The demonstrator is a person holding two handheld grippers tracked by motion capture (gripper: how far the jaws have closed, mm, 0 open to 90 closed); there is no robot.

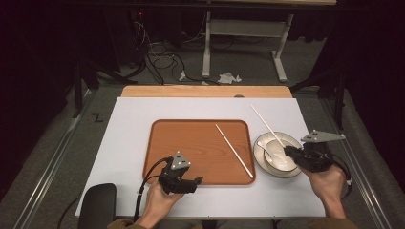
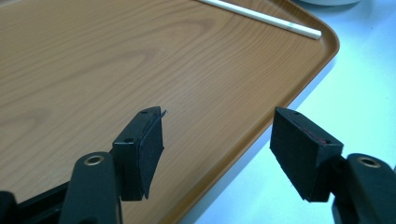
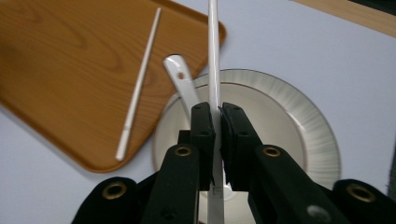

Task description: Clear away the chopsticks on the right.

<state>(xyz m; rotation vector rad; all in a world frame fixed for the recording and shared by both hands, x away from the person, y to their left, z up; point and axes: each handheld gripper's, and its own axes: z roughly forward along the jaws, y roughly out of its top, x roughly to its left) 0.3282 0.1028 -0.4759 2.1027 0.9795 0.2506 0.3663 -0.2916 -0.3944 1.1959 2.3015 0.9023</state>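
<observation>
I have the right gripper (image 3: 215, 135) clamped on a white chopstick (image 3: 214, 56), jaws pinched flat against it above the bowl (image 3: 299, 135). The stick runs away from the bowl over the white table cover (image 1: 143, 119); in the high view it slants up from the bowl's far rim. The second chopstick (image 1: 234, 150) lies on the wooden tray (image 1: 191, 138), its near tip at the tray corner next to the bowl. A white spoon (image 3: 182, 84) rests in the bowl with its handle leaning over the rim on the tray side.

My worry is the grip itself. The jaws hold the stick near one end, so I judge that the long free part could swing or slip through the pads if I turn my hand fast. That free end could also knock the spoon handle or catch the bowl's rim and tip it.

My left gripper (image 2: 217, 149) hangs with its jaws spread wide and nothing between them, over the tray edge nearest me, well away from the bowl.

The right gripper view shows the pinch on the stick plainly, which the high view hides behind the hand. The high view gives the stick's full length and both hands at once. The left gripper view adds the tray's grain and the lying chopstick's tip.
</observation>
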